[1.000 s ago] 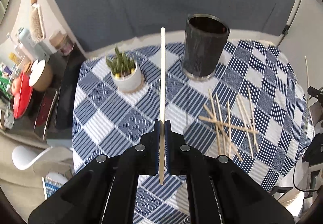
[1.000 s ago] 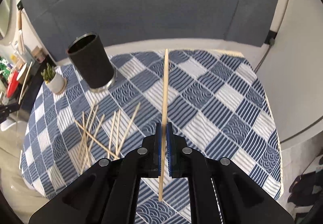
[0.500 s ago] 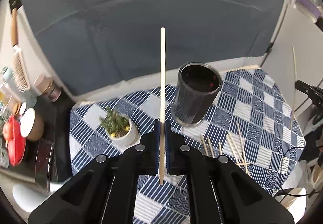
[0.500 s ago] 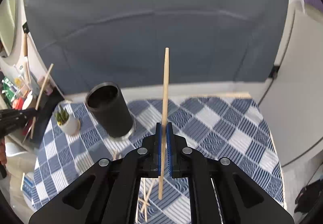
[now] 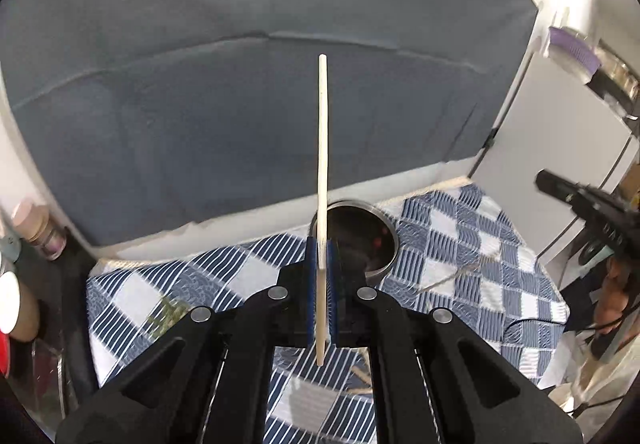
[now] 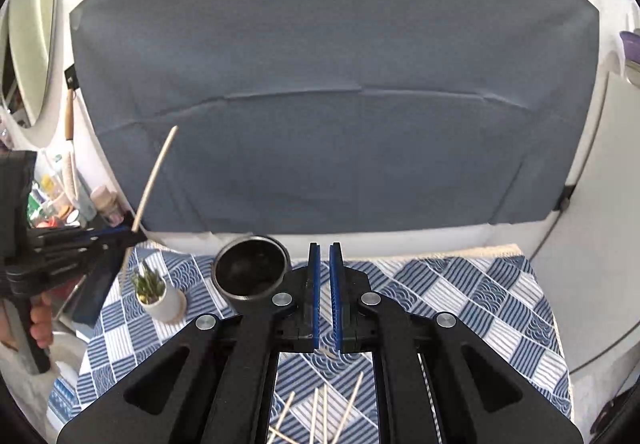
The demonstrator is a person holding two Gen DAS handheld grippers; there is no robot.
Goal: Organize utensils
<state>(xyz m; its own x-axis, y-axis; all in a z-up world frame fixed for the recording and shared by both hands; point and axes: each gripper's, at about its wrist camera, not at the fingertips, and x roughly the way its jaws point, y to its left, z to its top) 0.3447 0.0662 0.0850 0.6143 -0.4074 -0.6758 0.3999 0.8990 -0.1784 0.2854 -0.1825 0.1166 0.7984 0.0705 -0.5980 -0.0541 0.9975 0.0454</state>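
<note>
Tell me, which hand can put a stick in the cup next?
Left. The left gripper holds a chopstick, with the cup just ahead. The right gripper holds nothing.

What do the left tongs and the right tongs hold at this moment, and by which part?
The left tongs grip one chopstick near its lower end; most of its length rises beyond them. The right tongs hold nothing.

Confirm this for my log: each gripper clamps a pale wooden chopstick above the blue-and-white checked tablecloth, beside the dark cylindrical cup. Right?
Not quite. Only the left gripper clamps a pale wooden chopstick; the right wrist view shows the right gripper holding nothing. Both are above the blue-and-white checked tablecloth, beside the dark cylindrical cup.
</note>
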